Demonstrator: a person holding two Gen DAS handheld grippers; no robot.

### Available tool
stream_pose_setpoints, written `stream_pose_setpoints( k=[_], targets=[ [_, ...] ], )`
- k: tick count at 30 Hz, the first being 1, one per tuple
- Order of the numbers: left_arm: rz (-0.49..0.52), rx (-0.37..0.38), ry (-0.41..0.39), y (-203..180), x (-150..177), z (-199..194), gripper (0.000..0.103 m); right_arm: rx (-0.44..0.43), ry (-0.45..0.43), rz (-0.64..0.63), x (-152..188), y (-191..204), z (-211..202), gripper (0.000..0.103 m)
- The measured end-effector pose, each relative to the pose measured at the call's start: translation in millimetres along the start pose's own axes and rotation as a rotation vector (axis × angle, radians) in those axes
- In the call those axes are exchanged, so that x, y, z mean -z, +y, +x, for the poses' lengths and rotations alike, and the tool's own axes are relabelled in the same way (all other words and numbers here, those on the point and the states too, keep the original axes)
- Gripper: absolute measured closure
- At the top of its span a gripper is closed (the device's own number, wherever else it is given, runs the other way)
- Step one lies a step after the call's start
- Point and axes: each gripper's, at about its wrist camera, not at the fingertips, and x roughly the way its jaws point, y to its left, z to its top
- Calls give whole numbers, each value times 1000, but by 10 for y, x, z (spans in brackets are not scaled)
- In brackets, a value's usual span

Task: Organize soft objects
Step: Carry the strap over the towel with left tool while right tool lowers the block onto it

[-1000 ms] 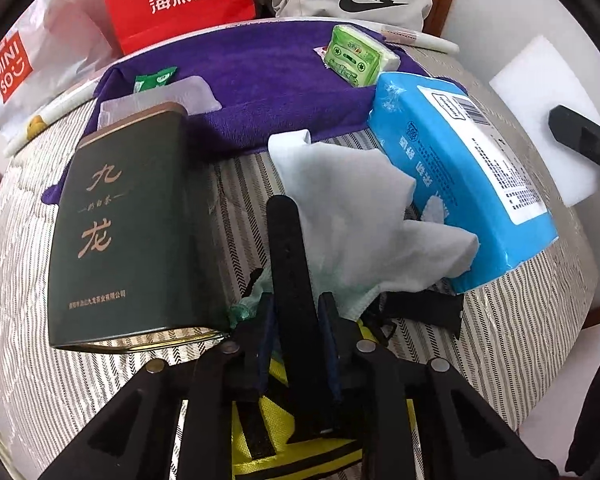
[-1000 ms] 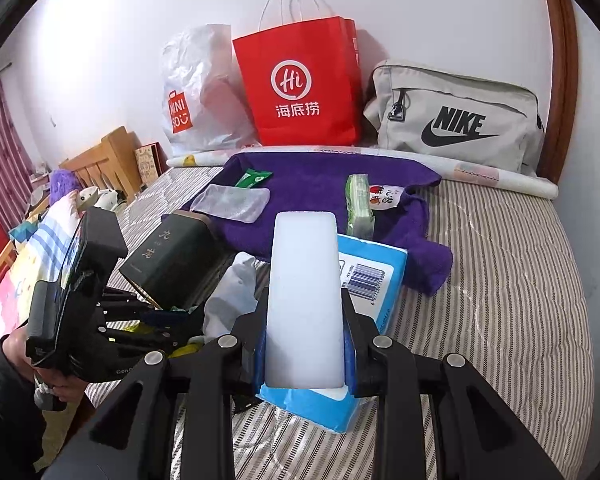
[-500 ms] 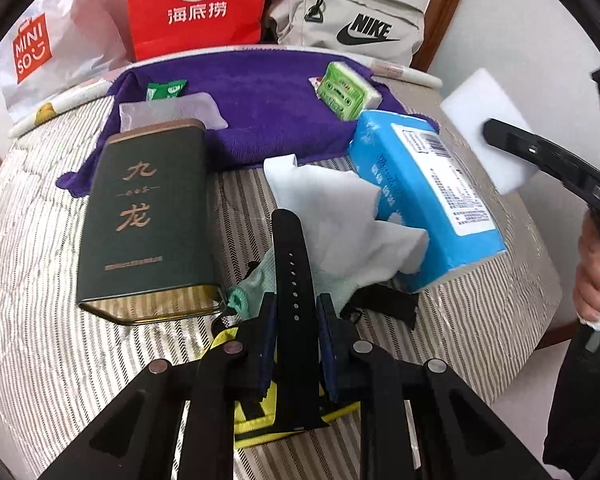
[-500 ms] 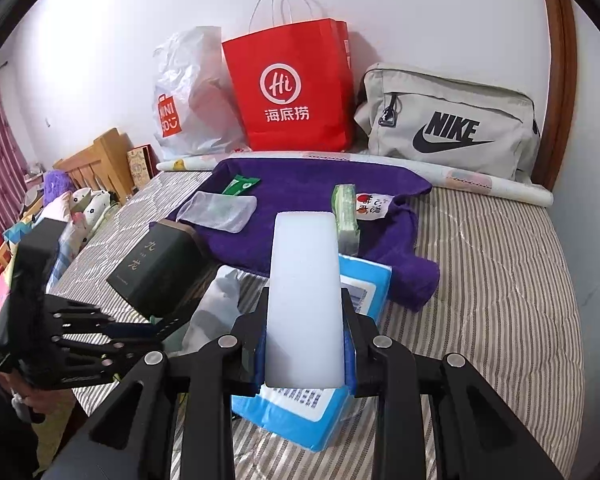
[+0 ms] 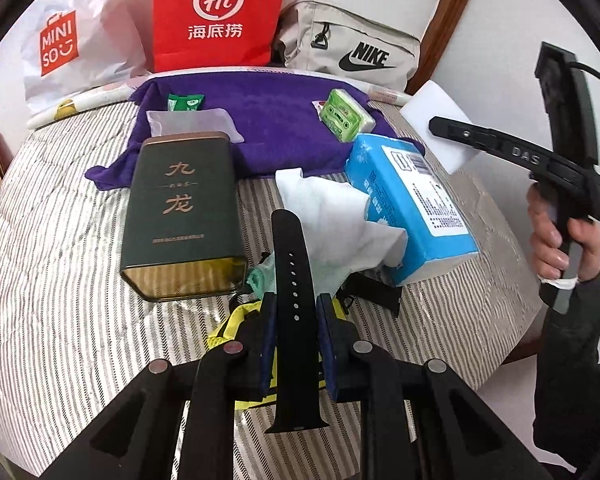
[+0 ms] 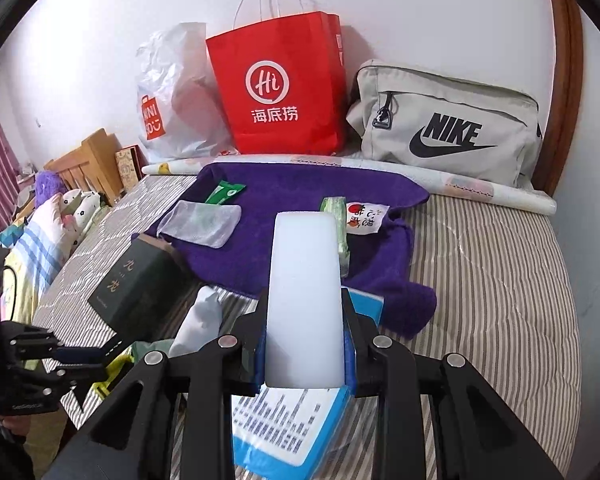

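Note:
My left gripper [image 5: 296, 308] is shut on a black watch strap [image 5: 292, 264] and holds it above the striped bed [image 5: 52, 272]. My right gripper [image 6: 304, 312] is shut on a white foam sponge [image 6: 304, 280], which also shows at the right in the left wrist view [image 5: 436, 128]. Below lie a white cloth [image 5: 332, 216], a blue tissue pack [image 5: 412, 204] and a purple towel [image 5: 260, 128]. On the towel sit a green tissue packet [image 5: 344, 118], a clear pouch [image 5: 192, 124] and a green sachet [image 5: 184, 102].
A dark green tin [image 5: 180, 208] lies left of the cloth. A yellow and black item [image 5: 236, 320] lies under my left gripper. A red paper bag [image 6: 276, 84], a Miniso plastic bag [image 6: 168, 104] and a grey Nike bag [image 6: 448, 128] stand along the wall.
Both grippers have risen and pulled back from the bed with their loads. The strap now hangs clear of the white cloth. The sponge has moved higher above the tissue pack.

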Motion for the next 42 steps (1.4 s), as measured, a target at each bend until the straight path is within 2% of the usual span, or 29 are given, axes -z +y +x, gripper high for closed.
stream_pose_setpoints(
  k=[7,15,24,42],
  targets=[
    [-33,46,-32,121,-50,-142,84,15,14,0,-136,-41,148,74],
    [-79,50,-69,336,-157,-255,84,20,24,-2,-273,-95,291,74],
    [-118,9,-101,638,-409,-267,84,32,31,-4,-431,-163,430,74],
    [-103,19,-123,859,-1188,218,84,96,80,25,-586,-440,823,74]
  ],
)
